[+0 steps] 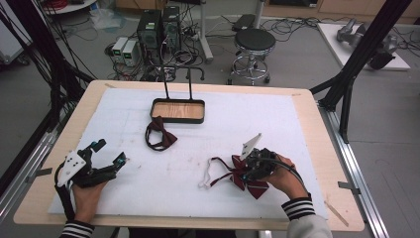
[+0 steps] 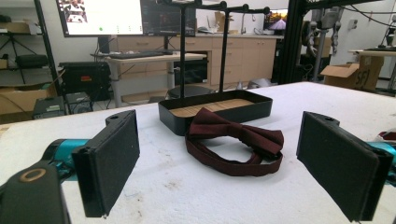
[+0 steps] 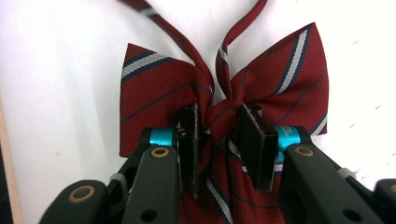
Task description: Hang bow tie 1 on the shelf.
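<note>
Right gripper view: striped bow tie (image 3: 224, 93) knot between hand-held gripper (image 3: 219, 122) jaws.

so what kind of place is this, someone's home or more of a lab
Most likely a robotics or research lab, not a home: desktop computer towers stand among loose cables on the floor, a large monitor sits on a desk, and a black metal frame surrounds the foam-covered table.

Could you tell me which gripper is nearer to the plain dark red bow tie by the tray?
Left. The left gripper sits open just left of the plain bow tie; the right gripper is farther right, shut on the striped bow tie.
</note>
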A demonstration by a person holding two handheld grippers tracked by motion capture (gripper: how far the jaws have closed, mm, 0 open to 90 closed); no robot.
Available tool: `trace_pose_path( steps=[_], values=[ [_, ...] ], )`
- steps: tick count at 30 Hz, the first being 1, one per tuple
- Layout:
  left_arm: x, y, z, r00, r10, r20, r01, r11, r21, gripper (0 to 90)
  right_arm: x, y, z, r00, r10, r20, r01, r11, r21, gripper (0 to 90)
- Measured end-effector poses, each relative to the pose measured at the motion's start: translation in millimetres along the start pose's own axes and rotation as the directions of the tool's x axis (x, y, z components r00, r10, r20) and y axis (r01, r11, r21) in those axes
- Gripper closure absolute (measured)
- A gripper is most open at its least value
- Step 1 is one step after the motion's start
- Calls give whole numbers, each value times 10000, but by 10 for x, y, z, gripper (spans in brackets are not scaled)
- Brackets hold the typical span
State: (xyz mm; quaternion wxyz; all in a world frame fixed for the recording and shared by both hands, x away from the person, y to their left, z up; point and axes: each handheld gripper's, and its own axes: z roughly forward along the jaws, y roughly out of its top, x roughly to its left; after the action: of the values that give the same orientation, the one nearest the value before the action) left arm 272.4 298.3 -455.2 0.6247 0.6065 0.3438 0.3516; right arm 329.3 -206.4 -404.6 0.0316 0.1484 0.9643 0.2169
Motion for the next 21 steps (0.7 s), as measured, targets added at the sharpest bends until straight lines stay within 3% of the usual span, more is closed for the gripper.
trace_pose_path(
  steps=[4, 10, 15, 21],
  values=[
    [0, 2, -1, 10000, -7, 19, 7, 10000, 16, 136, 4, 14, -61, 9997, 215, 110, -208, 9978, -629, 702],
    [0, 0, 0, 10000, -24, 9, 24, 10000, 1, 136, 1, 37, -149, 9973, 408, 605, -298, 9846, -1723, 701],
    [0, 0, 0, 10000, -18, 8, 18, 10000, 2, 136, 10, 68, -223, 9916, 574, 1160, -241, 9625, -2702, 701],
    [0, 1, -1, 10000, -20, 7, 20, 10000, 6, 136, 29, 126, -298, 9797, 901, 1790, -133, 9206, -3902, 701]
  ],
)
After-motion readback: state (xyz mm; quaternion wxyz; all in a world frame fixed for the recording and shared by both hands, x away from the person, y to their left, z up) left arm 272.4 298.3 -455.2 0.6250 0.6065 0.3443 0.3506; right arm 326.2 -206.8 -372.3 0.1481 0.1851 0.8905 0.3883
